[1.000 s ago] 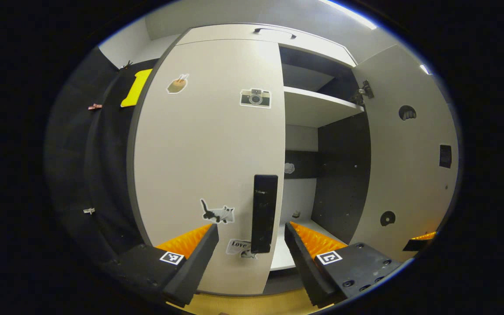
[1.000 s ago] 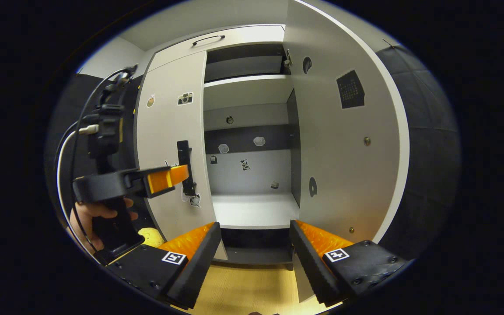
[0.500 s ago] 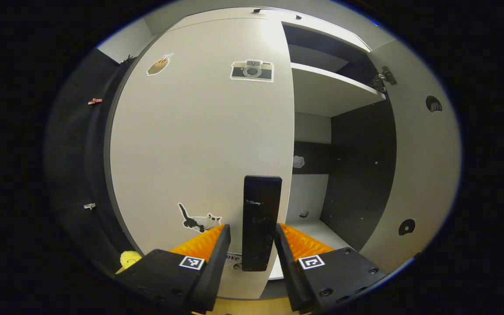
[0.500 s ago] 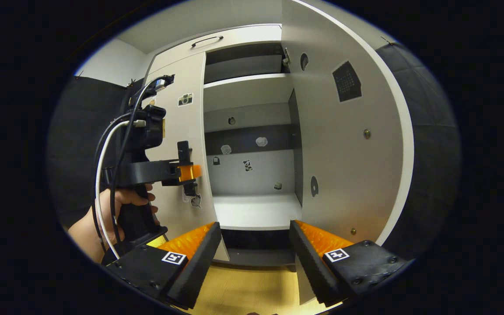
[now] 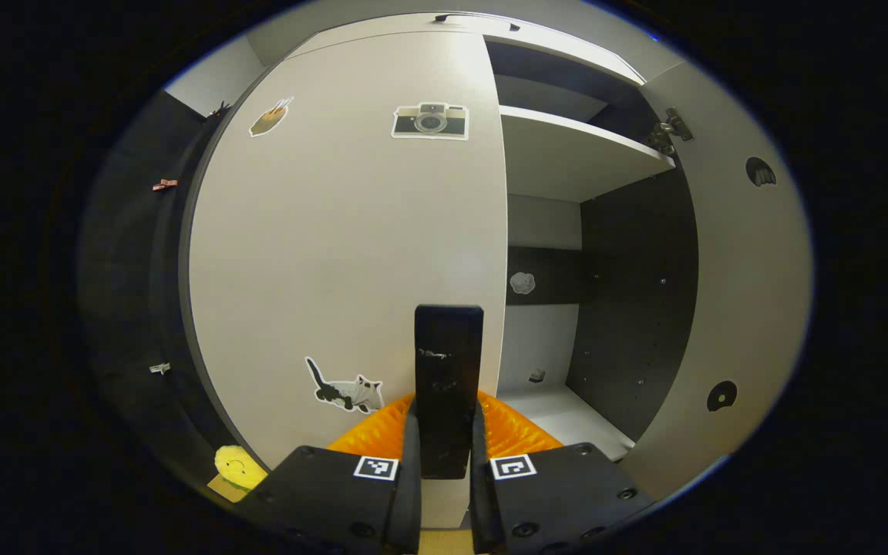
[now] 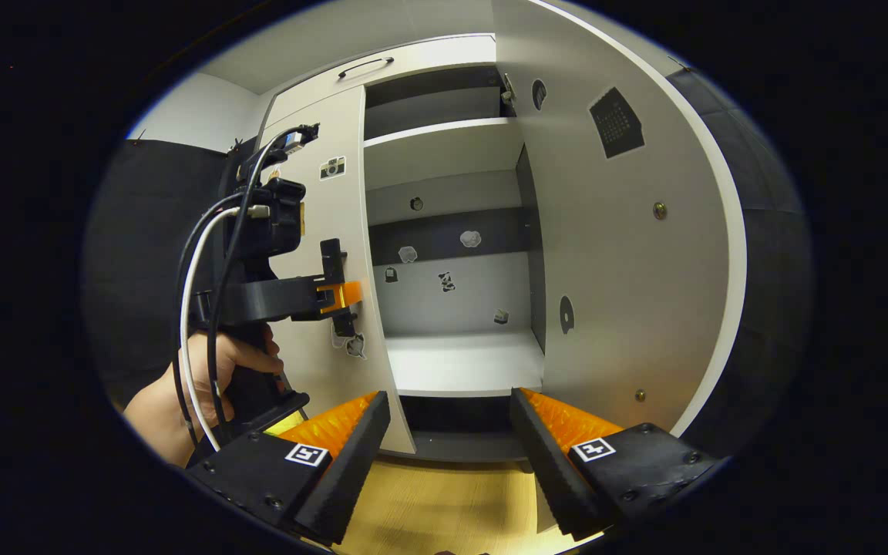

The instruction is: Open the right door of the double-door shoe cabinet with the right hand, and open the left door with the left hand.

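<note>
The white left door (image 5: 336, 231) of the shoe cabinet carries stickers and a black upright handle (image 5: 448, 347) near its inner edge. My left gripper (image 5: 444, 412) is shut on that handle, one finger pressing each side. The right gripper view shows the same left gripper (image 6: 340, 297) clamped on the handle (image 6: 332, 258), held by a hand (image 6: 205, 370). The right door (image 6: 629, 254) stands swung wide open, also seen as the right door (image 5: 745, 308) in the left gripper view. My right gripper (image 6: 448, 455) is open, empty, low before the open compartment.
Inside the cabinet are a white upper shelf (image 5: 567, 154) and a white lower shelf (image 6: 463, 362). A drawer front with a dark handle (image 6: 365, 68) sits above the doors. A yellow smiley object (image 5: 234, 465) lies by the left door's foot. Wooden floor (image 6: 444, 509) is below.
My left gripper has moved up to the left door's handle and its fingers have come together on it. The right gripper has stayed open and hardly shifted.
</note>
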A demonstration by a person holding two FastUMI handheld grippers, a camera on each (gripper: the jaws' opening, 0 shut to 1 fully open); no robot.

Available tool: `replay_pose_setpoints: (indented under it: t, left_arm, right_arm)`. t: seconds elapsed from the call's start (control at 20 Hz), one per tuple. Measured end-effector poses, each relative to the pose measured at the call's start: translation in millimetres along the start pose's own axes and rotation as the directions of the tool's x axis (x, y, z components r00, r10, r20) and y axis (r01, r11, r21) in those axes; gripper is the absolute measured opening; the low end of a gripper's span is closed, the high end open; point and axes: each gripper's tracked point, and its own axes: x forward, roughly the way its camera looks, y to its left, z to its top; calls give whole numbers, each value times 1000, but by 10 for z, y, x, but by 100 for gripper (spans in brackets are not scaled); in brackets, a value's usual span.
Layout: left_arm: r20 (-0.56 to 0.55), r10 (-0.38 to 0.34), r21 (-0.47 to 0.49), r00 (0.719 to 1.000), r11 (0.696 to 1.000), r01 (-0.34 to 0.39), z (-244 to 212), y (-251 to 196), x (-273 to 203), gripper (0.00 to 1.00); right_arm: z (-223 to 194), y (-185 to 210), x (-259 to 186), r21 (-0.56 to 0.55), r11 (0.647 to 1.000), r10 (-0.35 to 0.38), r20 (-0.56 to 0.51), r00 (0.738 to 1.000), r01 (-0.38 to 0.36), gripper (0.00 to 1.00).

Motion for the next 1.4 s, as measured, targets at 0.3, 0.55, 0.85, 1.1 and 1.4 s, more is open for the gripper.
replay_pose_setpoints:
  t: [0.3, 0.55, 0.85, 1.1, 1.4]
  left_arm:
    - [-1, 9, -21, 1000, 1000, -9, 3, 13, -31, 9]
    - [3, -53, -29, 999, 998, 53, -31, 83, -425, 9]
    - [17, -113, -70, 993, 991, 114, -47, 324, -1031, 8]
    - [37, -130, -67, 991, 989, 132, -72, 693, -1505, 8]
    - [45, -64, -47, 997, 997, 66, -106, 1285, -1903, 8]
  right_arm:
    - [32, -33, -48, -19, 1000, -22, 3, 1000, 22, 99]
    - [88, -74, -100, -41, 997, -68, 15, 998, 69, 99]
    - [-7, 195, -381, -71, 989, -126, 14, 992, 126, 99]
    - [-52, 521, -547, -76, 987, -137, 44, 990, 140, 99]
    - [-160, 831, -621, -109, 986, -123, 38, 992, 126, 98]
